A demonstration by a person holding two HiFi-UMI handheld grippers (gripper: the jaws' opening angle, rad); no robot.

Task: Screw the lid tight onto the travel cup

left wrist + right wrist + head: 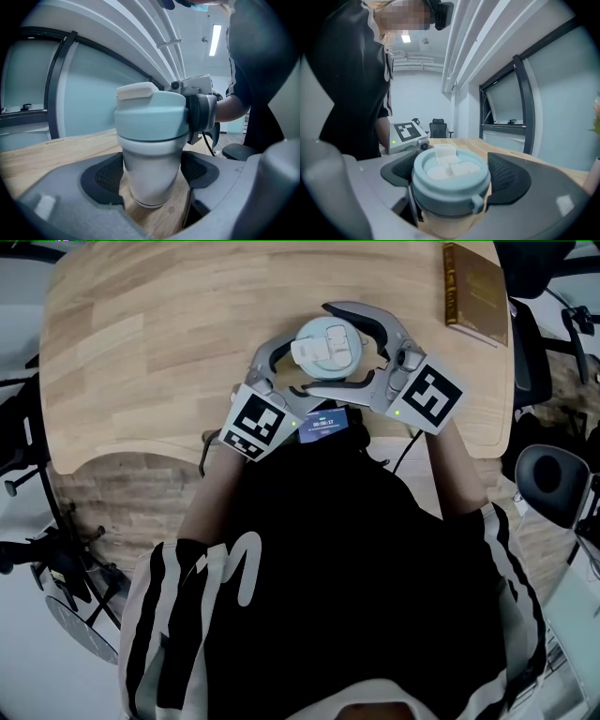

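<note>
Both grippers are on the travel cup right now, which stands upright near the person's edge of the table. The left gripper has its jaws closed against the pale cup body, pads pressing in low on either side. The right gripper comes in higher, jaws clamped around the blue-grey lid. That lid is on and sits level on the rim, flip tab up top, so placement looks done. What's left, by my read, is the twisting itself, one gripper bracing and the other turning. Whether the thread is already snug, no view can tell me; a thin seam shows under the lid in the left gripper view. The surface is light planked wood with rounded corners, bare except for a brown book at the far right corner and a small lit screen at the near edge. Around it: dark-framed glass panels, an office chair beyond, and ceiling strip lights.
</note>
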